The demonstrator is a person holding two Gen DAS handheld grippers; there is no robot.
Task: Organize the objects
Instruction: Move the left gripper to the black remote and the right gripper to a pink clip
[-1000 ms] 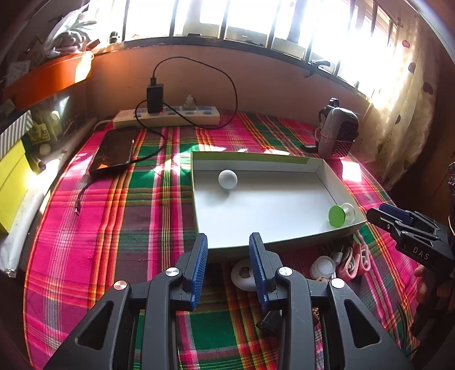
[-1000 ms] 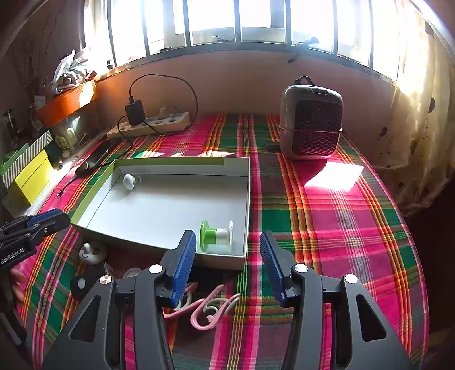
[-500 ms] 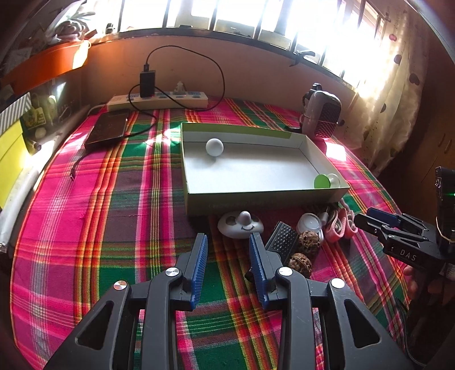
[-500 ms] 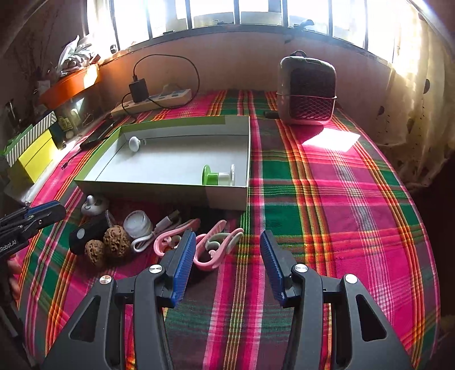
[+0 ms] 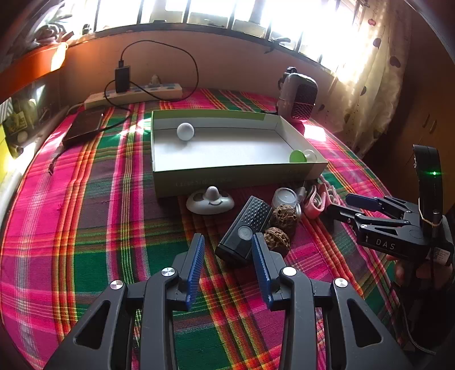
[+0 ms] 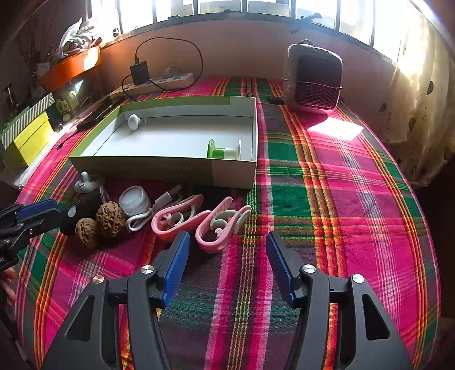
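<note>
Under a long barred window (image 6: pixel 216 5) flooded with daylight, a counter covered by a pink, green and orange plaid cloth (image 6: pixel 327 199) carries a shallow white box (image 6: pixel 159 168) with a green-edged rim. Inside the box a white knob-like piece (image 6: pixel 133 121) lies near its far left corner and a green and white spool (image 6: pixel 223 149) near its right wall. Behind the box a power strip (image 5: pixel 133 95) with a black charger and looping cable sits against the wall, a dark flat device (image 5: pixel 84 126) lies to the box's left, and a small grey heater (image 6: pixel 312 82) stands behind its right corner. In front of the box lie a white smiling dish (image 5: pixel 210 200), a black ribbed gadget (image 5: pixel 244 230), two walnuts (image 6: pixel 99 224), a small white jar (image 6: pixel 134 200), a white cable (image 6: pixel 150 212) and two pink clips (image 6: pixel 199 222). A spotted curtain (image 6: pixel 421 113) hangs right of the box. The left gripper (image 5: pixel 227 264) hovers over the cloth before the black gadget, its fingers having just spread apart, empty. The right gripper (image 6: pixel 227 264), its fingers likewise just widened and empty, hangs before the pink clips.
</note>
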